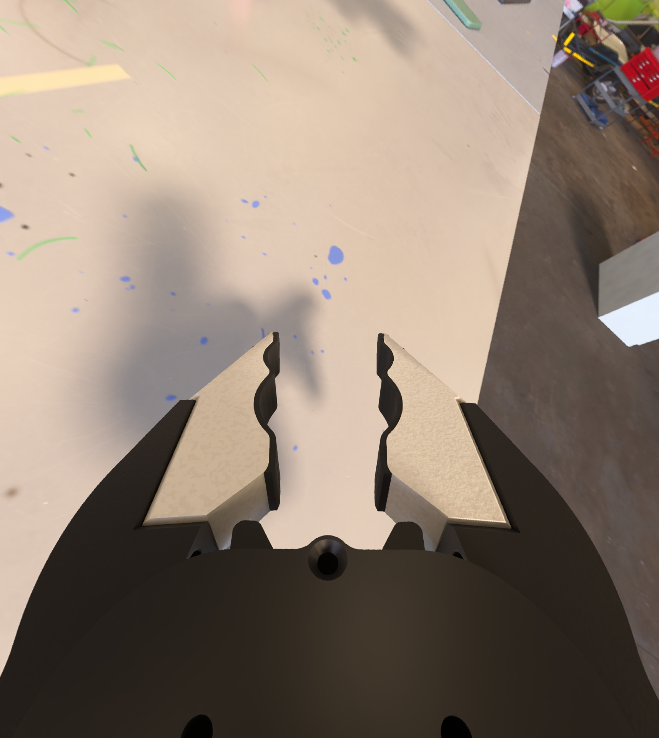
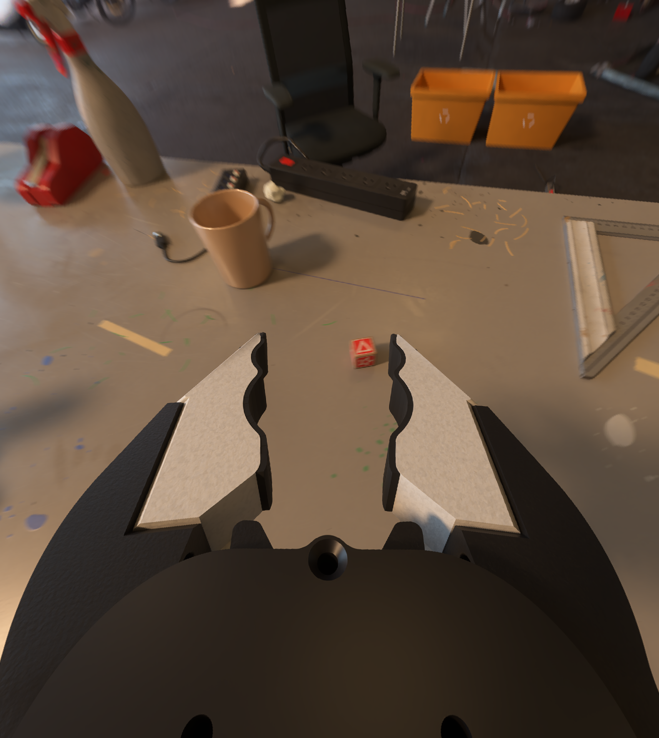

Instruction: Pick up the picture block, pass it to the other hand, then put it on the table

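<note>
The picture block [image 2: 362,353] is a small red and white cube lying on the table [image 2: 320,303], seen in the right wrist view. My right gripper [image 2: 328,339] is open and empty, above the table; the block lies beyond it, close to the tip of the right finger [image 2: 419,399]. My left gripper [image 1: 328,339] is open and empty, above a bare, paint-flecked stretch of the table [image 1: 240,159] near its right edge. The block does not show in the left wrist view.
A tan mug [image 2: 234,235], a black power strip [image 2: 344,185], a red box [image 2: 56,163], a tall tan vase [image 2: 112,120] and a metal triangle ruler [image 2: 619,287] stand farther back. Behind the table are an office chair [image 2: 320,80] and orange bins [image 2: 495,108]. A white block [image 1: 651,287] stands off the table's right edge.
</note>
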`<state>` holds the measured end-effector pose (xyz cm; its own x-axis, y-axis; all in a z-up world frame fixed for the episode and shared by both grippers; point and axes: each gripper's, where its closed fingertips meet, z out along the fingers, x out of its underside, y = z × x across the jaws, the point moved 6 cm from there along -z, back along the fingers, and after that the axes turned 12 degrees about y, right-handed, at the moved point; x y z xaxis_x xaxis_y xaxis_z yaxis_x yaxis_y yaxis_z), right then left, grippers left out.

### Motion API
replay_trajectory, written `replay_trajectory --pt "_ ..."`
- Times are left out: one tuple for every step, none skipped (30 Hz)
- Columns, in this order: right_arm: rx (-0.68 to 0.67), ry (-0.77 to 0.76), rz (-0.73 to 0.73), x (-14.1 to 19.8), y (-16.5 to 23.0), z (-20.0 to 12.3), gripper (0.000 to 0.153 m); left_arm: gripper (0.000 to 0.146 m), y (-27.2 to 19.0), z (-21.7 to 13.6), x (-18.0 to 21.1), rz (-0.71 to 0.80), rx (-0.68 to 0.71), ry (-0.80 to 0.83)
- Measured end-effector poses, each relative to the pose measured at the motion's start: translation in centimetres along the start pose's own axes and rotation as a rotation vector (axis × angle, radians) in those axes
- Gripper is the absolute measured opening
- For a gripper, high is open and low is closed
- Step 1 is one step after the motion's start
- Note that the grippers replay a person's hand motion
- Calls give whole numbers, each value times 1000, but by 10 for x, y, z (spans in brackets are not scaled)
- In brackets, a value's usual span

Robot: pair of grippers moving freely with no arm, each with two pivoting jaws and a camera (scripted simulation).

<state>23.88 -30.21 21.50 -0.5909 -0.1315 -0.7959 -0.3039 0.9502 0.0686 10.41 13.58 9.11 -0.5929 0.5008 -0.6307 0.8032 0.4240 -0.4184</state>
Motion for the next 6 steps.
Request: replay_trajectory --pt "-14 -48 13 14 13 -9 61 49 2 -3 -2 4 -13 -11" --pt "-42 -92 29 30 28 -15 61 49 3 -7 -4 12 -33 -24" --pt "-69 -128 38 48 41 -18 61 49 6 -12 -6 24 -67 -39" --pt "-76 -162 47 66 53 -20 60 48 9 -17 -8 43 -116 -51" --pt "-66 -195 49 83 64 -23 58 47 13 -23 -9 70 -184 -59" --pt "-48 -230 48 97 72 -25 56 46 16 -28 -10 95 -260 -66"
